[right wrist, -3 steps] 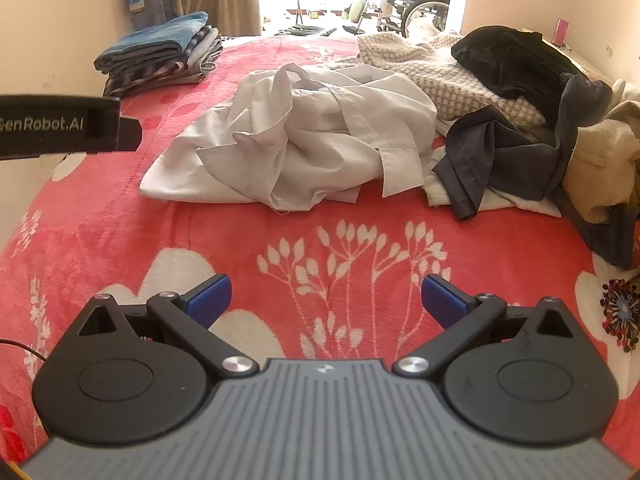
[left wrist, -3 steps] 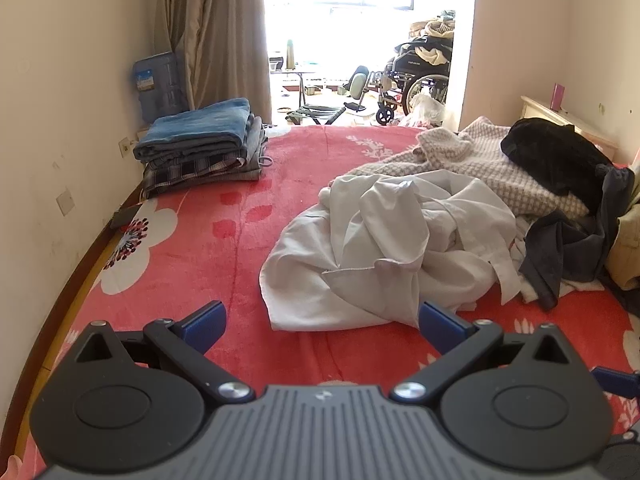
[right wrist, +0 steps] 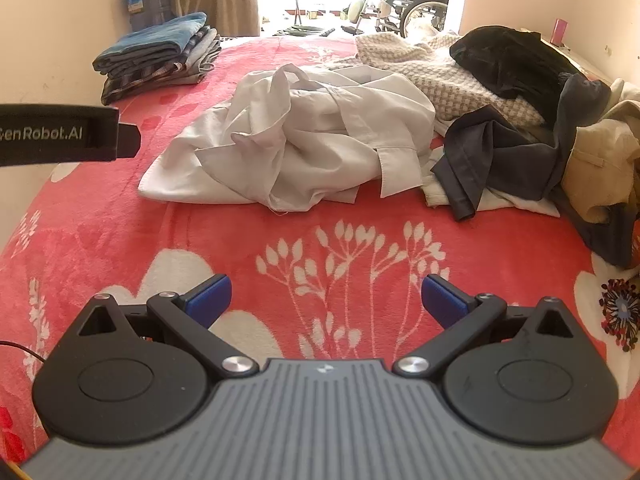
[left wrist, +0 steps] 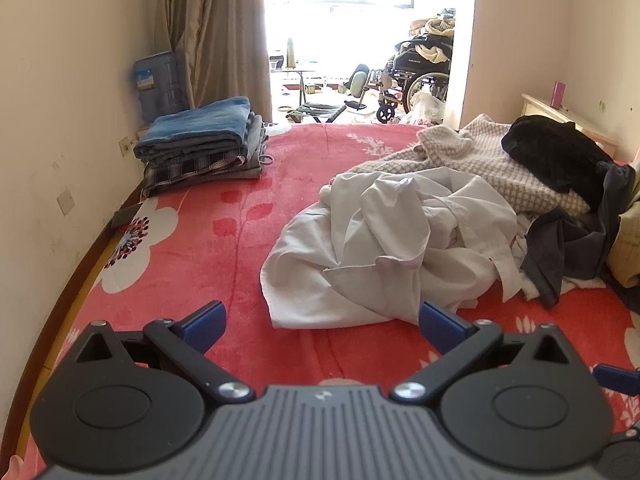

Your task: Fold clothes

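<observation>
A crumpled white shirt point(left wrist: 384, 244) point(right wrist: 296, 140) lies in a heap in the middle of the red flowered blanket point(left wrist: 208, 248) point(right wrist: 344, 252). My left gripper point(left wrist: 322, 322) hovers open just short of the shirt's near hem, nothing between its blue pads. My right gripper point(right wrist: 326, 300) is open too, farther back over bare blanket. The left gripper's black side point(right wrist: 60, 134) shows at the left edge of the right wrist view. To the right of the shirt lies a pile of unfolded clothes: a checked knit point(left wrist: 492, 164), a black garment point(left wrist: 556, 152) and a dark grey one point(left wrist: 560, 248).
A stack of folded clothes point(left wrist: 204, 140) point(right wrist: 156, 56) sits at the far left corner of the bed by the wall. A blue water jug point(left wrist: 158, 84) stands behind it near the curtain. Beyond the doorway stands a wheelchair point(left wrist: 420, 76). A beige garment point(right wrist: 596, 168) lies at the right edge.
</observation>
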A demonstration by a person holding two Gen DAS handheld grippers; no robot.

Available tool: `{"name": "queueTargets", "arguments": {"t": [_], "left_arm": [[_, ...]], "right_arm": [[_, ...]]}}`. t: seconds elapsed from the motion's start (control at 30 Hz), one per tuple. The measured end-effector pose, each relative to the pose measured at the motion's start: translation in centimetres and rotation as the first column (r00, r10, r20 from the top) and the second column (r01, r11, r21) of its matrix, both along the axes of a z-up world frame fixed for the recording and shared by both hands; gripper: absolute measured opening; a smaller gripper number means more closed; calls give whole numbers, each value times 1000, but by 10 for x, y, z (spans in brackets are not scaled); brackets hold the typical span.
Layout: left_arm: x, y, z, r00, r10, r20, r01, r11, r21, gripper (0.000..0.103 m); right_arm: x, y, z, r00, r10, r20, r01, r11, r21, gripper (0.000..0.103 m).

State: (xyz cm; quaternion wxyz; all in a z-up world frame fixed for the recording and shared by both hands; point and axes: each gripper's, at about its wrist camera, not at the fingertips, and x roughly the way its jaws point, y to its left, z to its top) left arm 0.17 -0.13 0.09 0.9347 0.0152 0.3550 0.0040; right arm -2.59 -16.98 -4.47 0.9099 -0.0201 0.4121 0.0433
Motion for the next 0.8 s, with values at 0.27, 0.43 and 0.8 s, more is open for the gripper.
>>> {"name": "queueTargets", "arguments": {"t": [0.27,0.43,0.8], "left_arm": [[-6,3,-8,1000,-4,-10,4,1000,1,103],[-4,-1,-11,1000,-9,-26,9,1000,7,103],[-6,-8,-15,999,-33,-32,33,999,-4,103]], "right_arm": [[0,-3,2,1000,-9,6,9,1000,-9,102],[-3,-2,3,1000,-14,16,15,1000,-14,102],[1,-8,3,999,-32,20,33,999,-18,102]]}}
